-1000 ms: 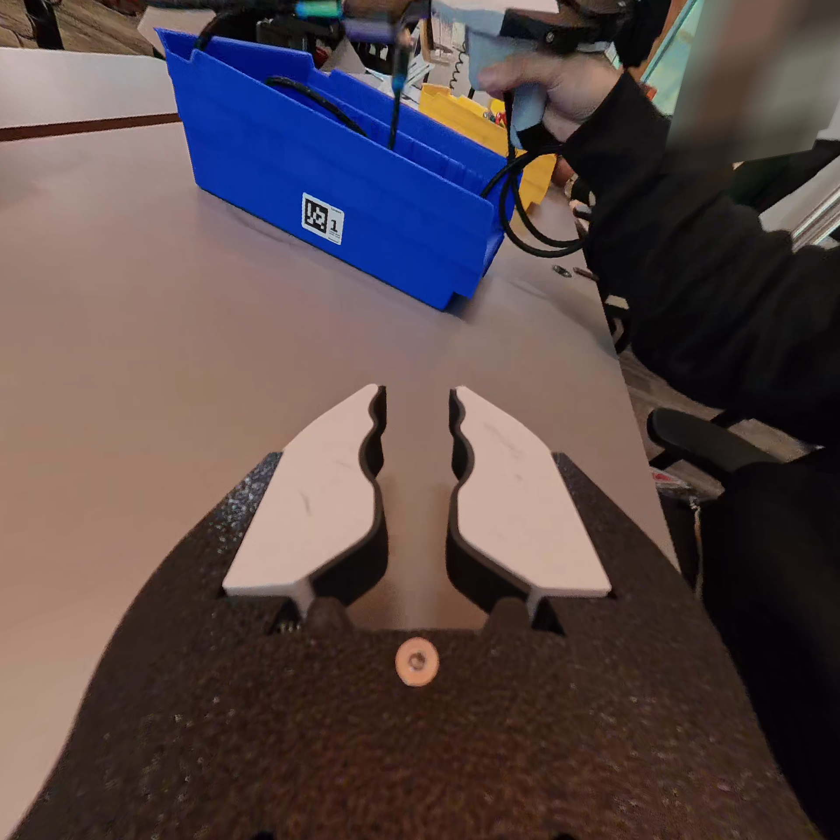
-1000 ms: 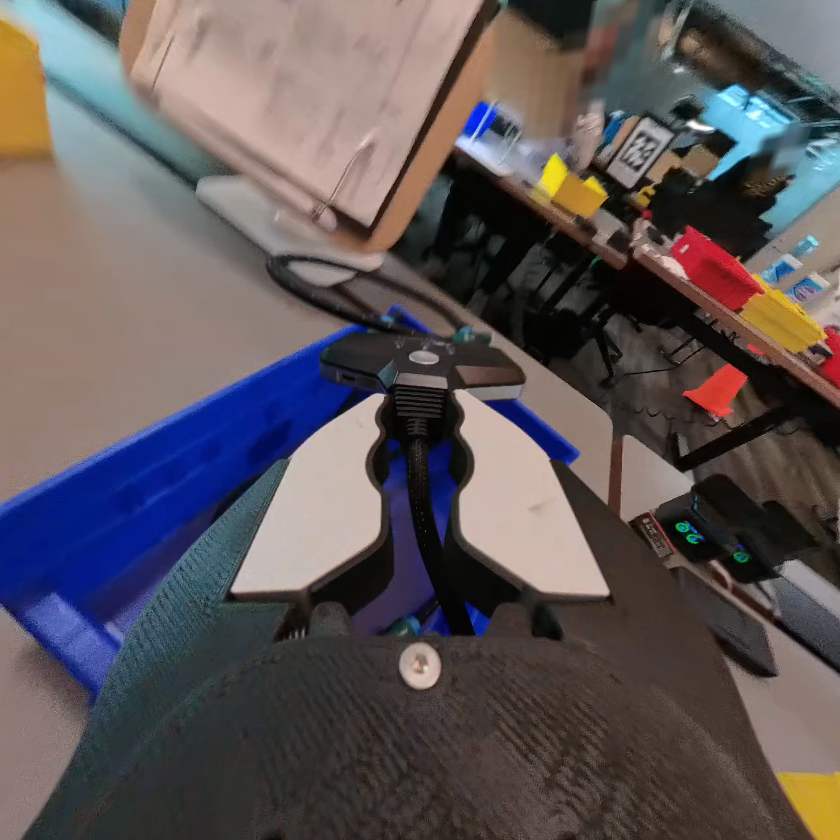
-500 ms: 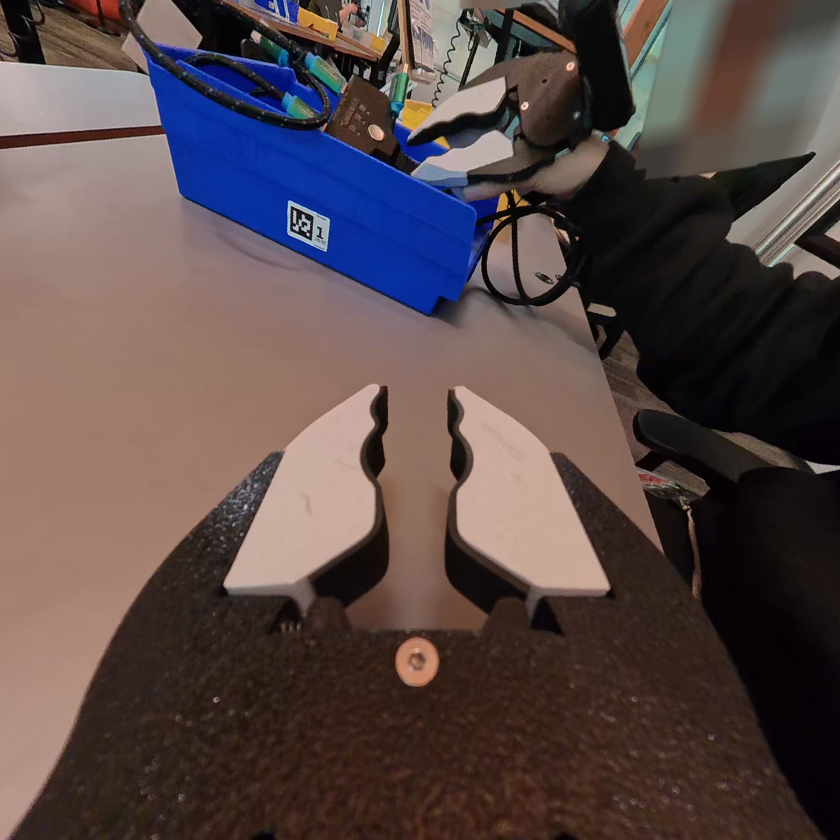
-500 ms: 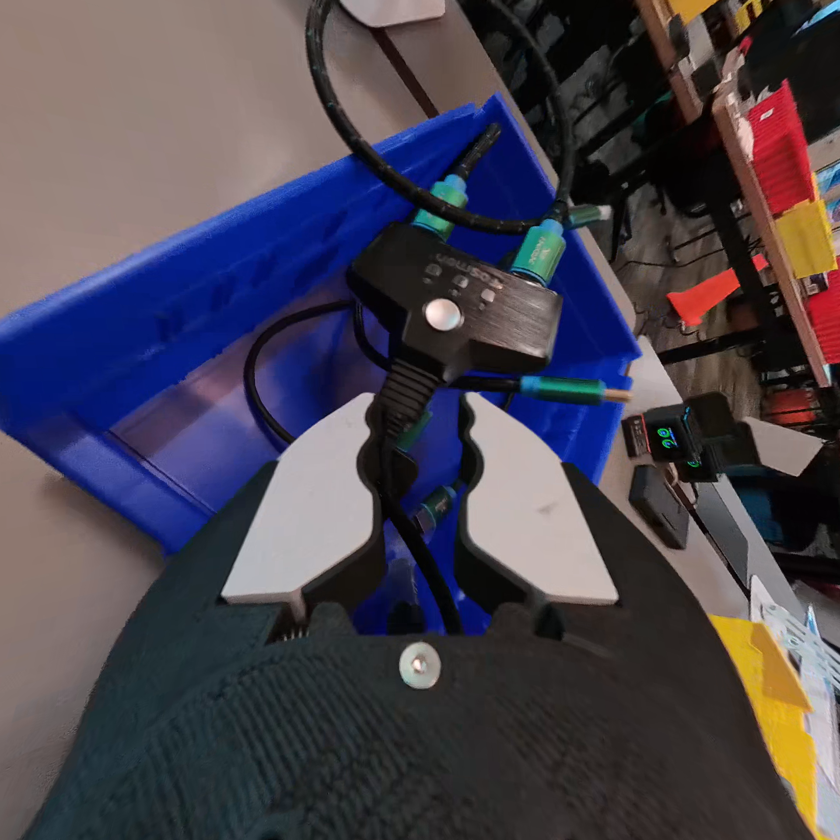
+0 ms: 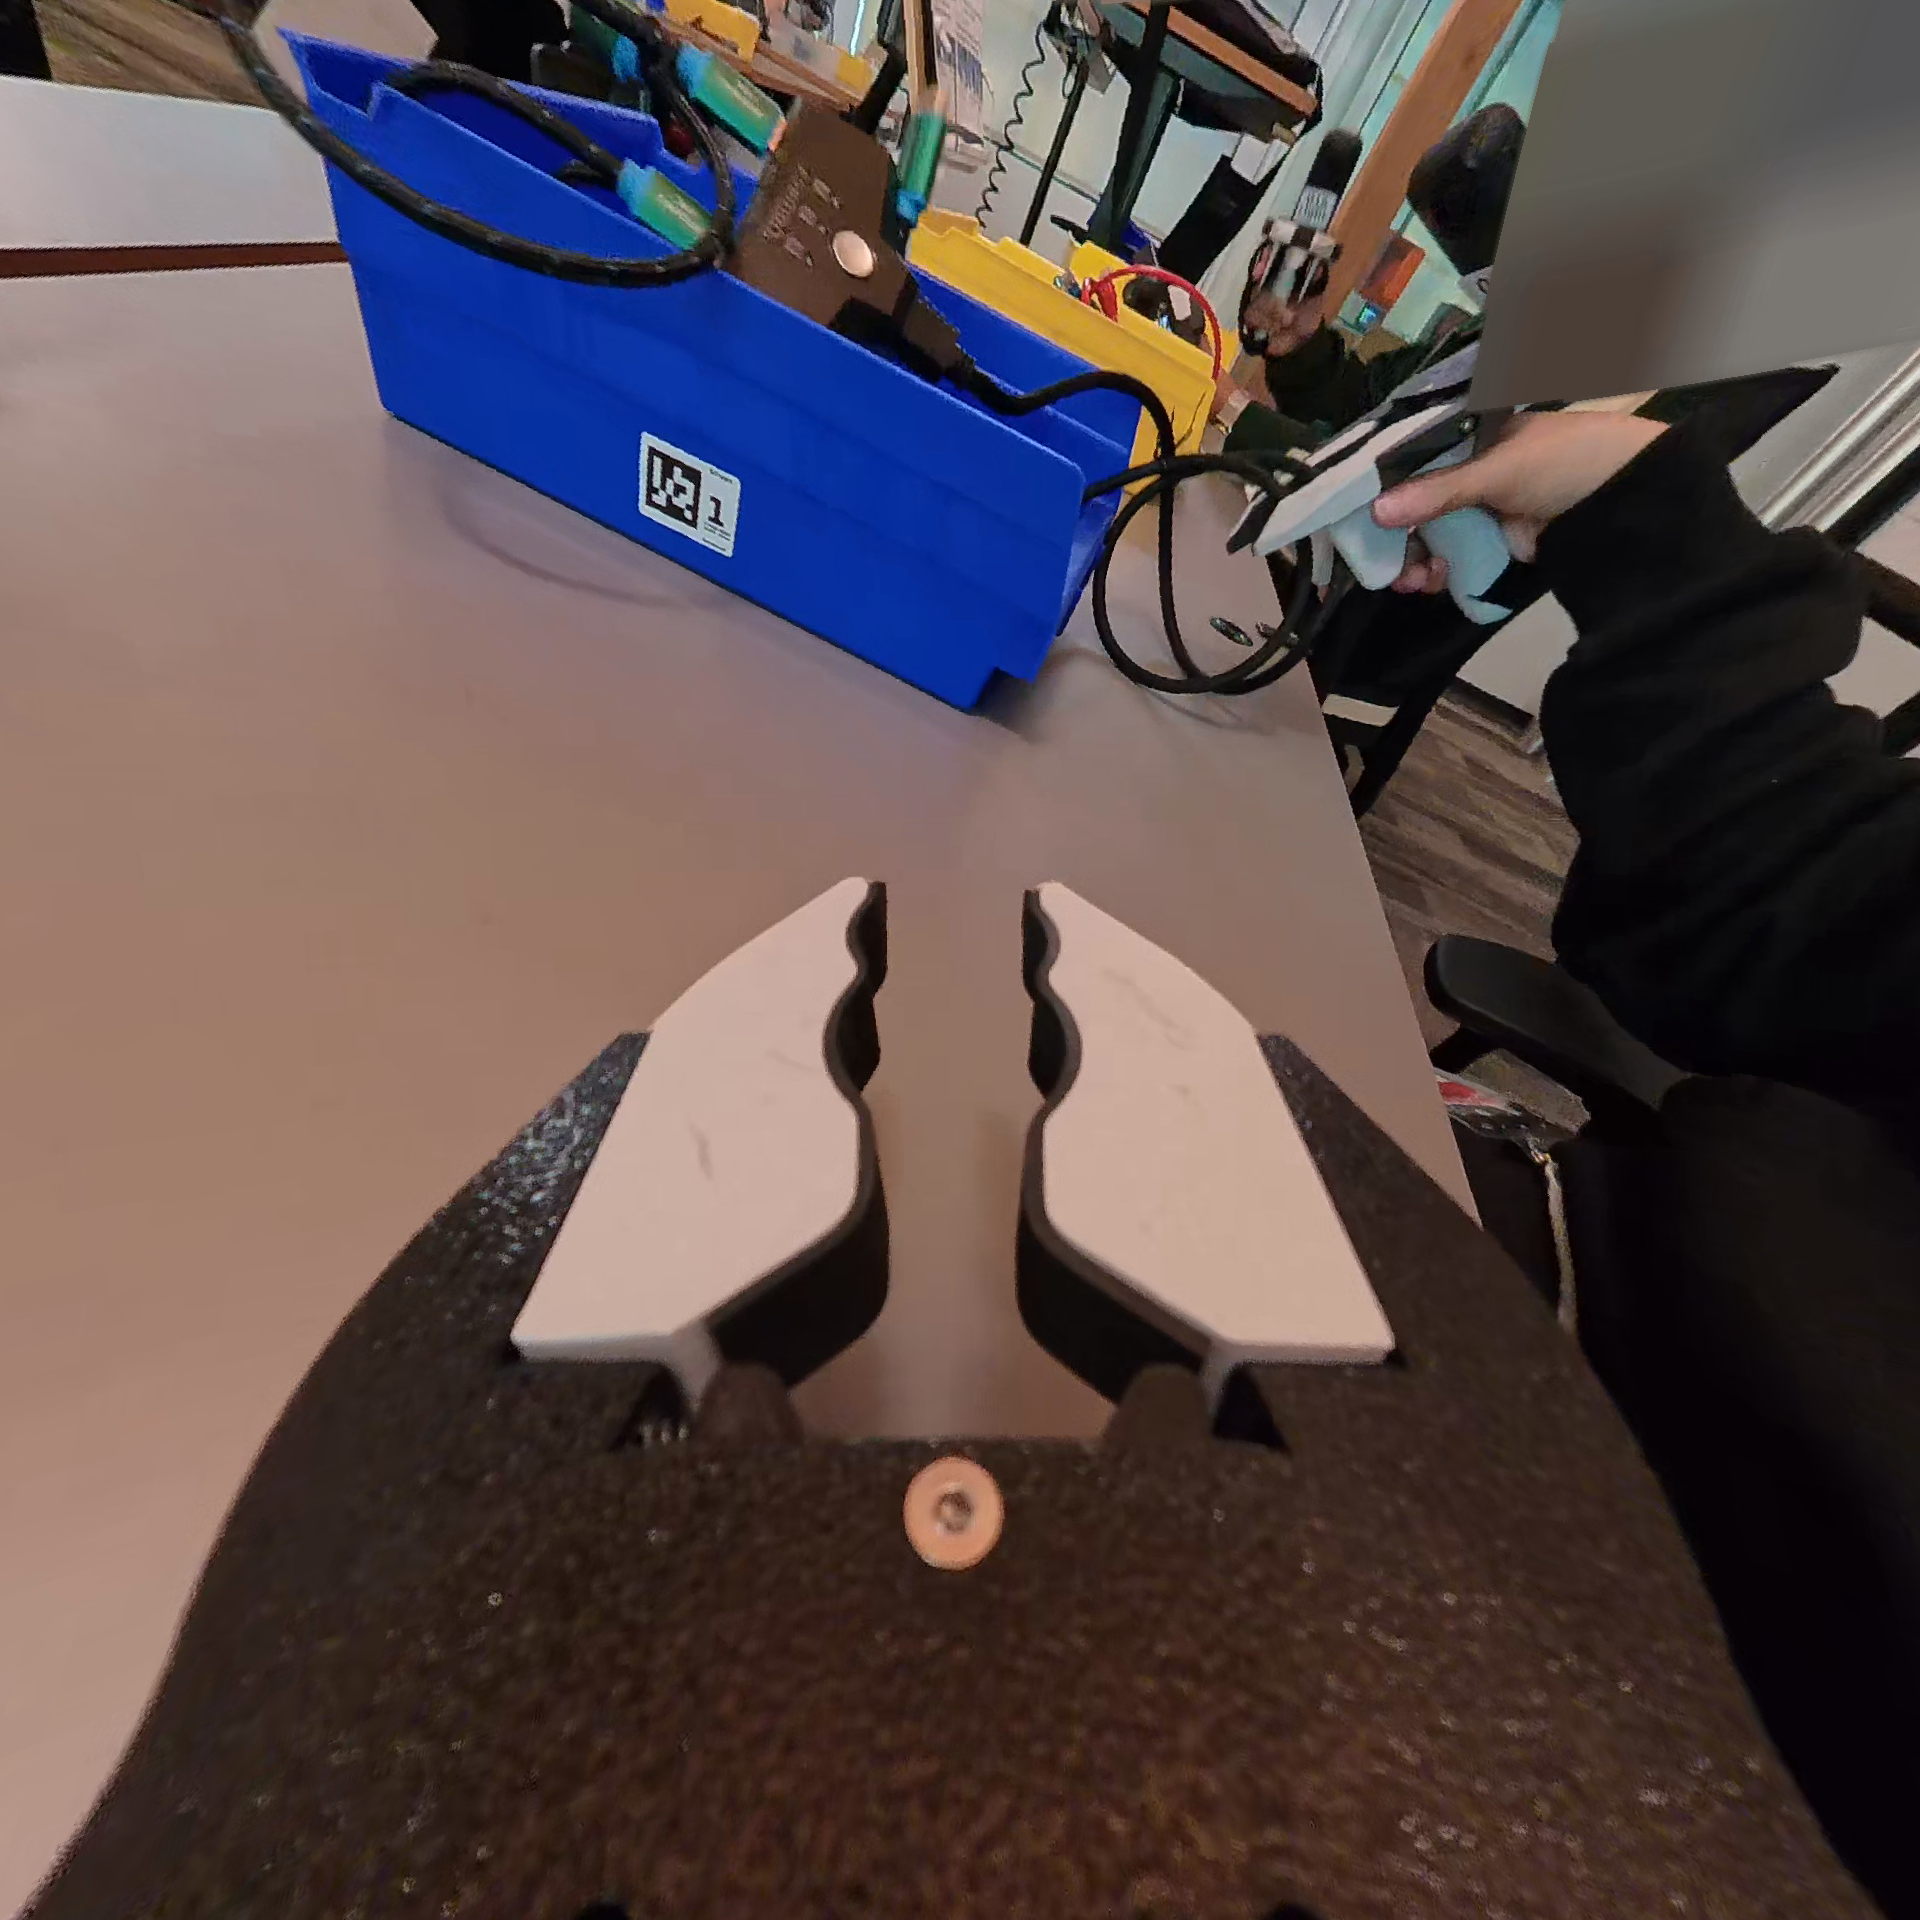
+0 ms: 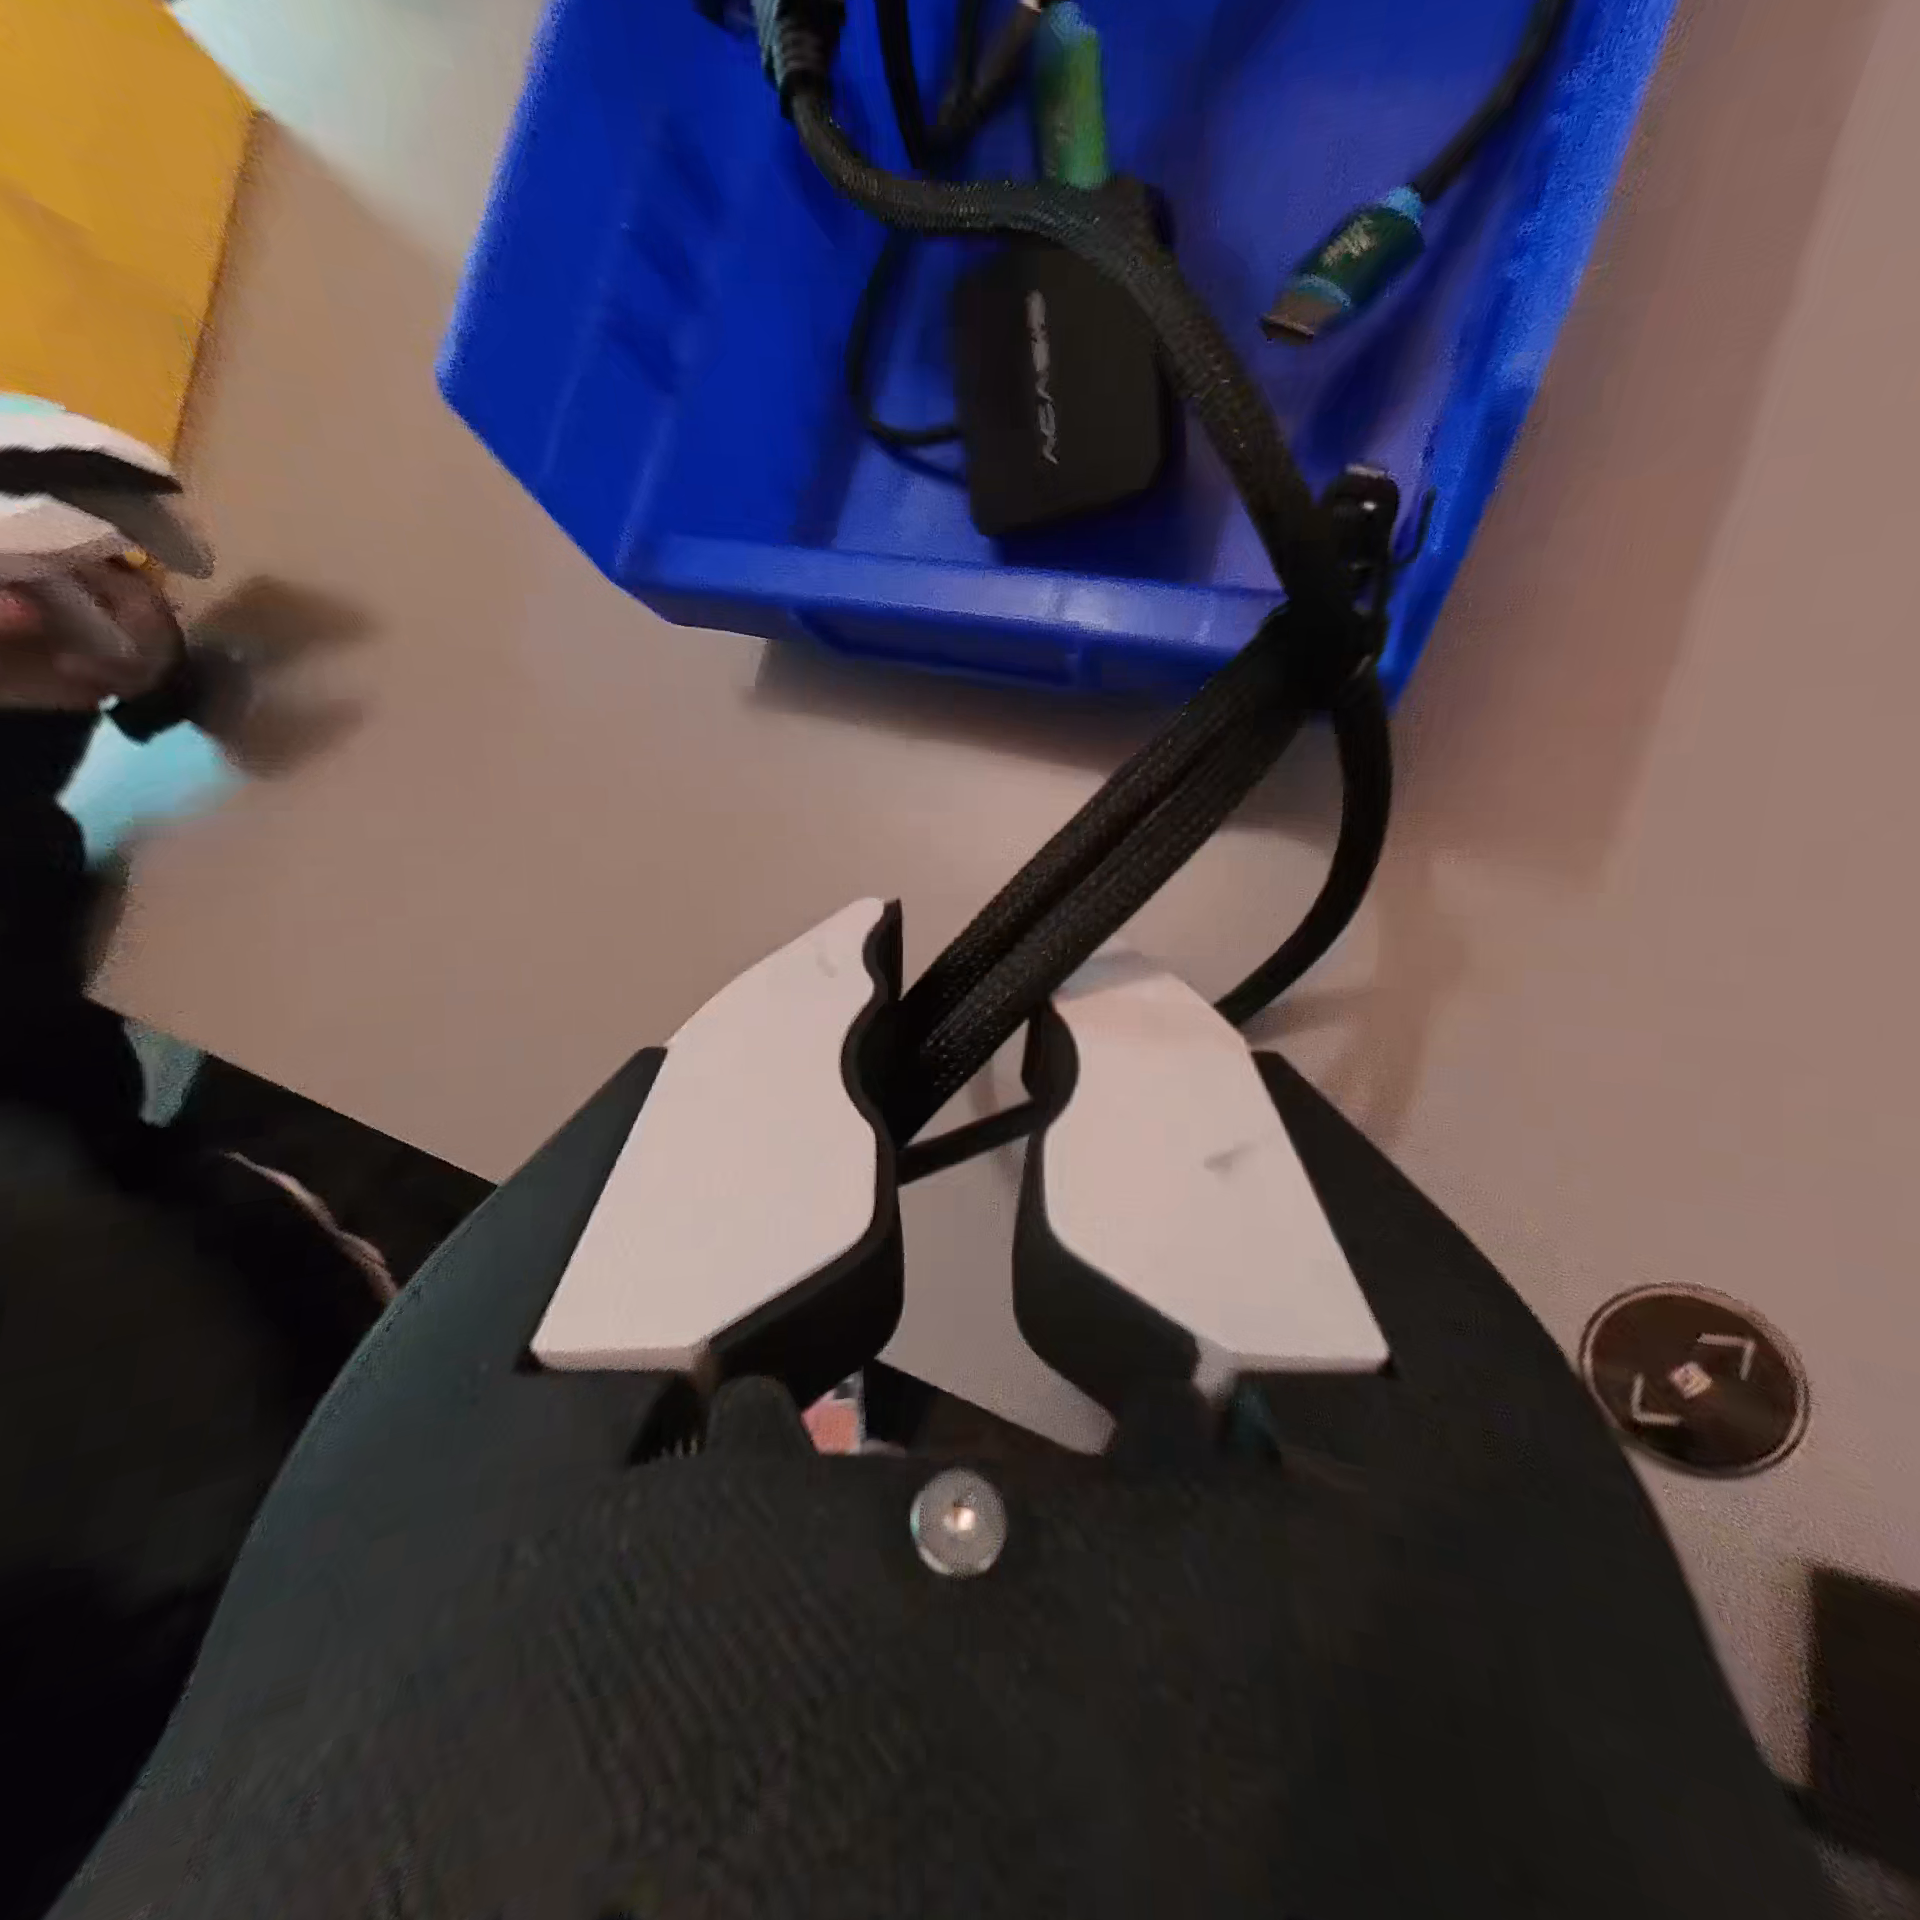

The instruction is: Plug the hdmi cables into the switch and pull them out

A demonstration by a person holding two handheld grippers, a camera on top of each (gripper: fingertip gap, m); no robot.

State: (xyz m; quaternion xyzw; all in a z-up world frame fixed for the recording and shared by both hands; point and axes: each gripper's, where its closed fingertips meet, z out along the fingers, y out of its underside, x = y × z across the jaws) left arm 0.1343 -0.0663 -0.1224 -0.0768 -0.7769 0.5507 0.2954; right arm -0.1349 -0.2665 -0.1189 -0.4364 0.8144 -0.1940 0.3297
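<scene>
The black switch [image 5: 821, 229] leans tilted in the blue bin [image 5: 831, 468], with green-ended HDMI plugs [image 5: 665, 203] and black braided cables around it. In the right wrist view a black box [image 6: 1060, 416] lies in the bin [image 6: 665, 416], with a loose green plug [image 6: 1351, 260] beside it. My right gripper [image 6: 961, 966] is shut on the doubled braided cable [image 6: 1132, 821], which runs over the bin's end wall. It also shows in the left wrist view [image 5: 1288, 509], right of the bin near the table edge. My left gripper [image 5: 954, 904] is open and empty above the grey table [image 5: 416, 831].
A yellow bin [image 5: 1070, 301] stands behind the blue one. The table's right edge [image 5: 1382, 914] is close, with a person's black sleeve [image 5: 1714, 675] and a chair arm [image 5: 1538, 1018] beyond it. A round metal insert [image 6: 1694, 1377] sits in the tabletop.
My right gripper has pulled back from above the bin to the table edge, now gripping farther along the cable. The switch has dropped from the air into the bin. The left gripper stayed.
</scene>
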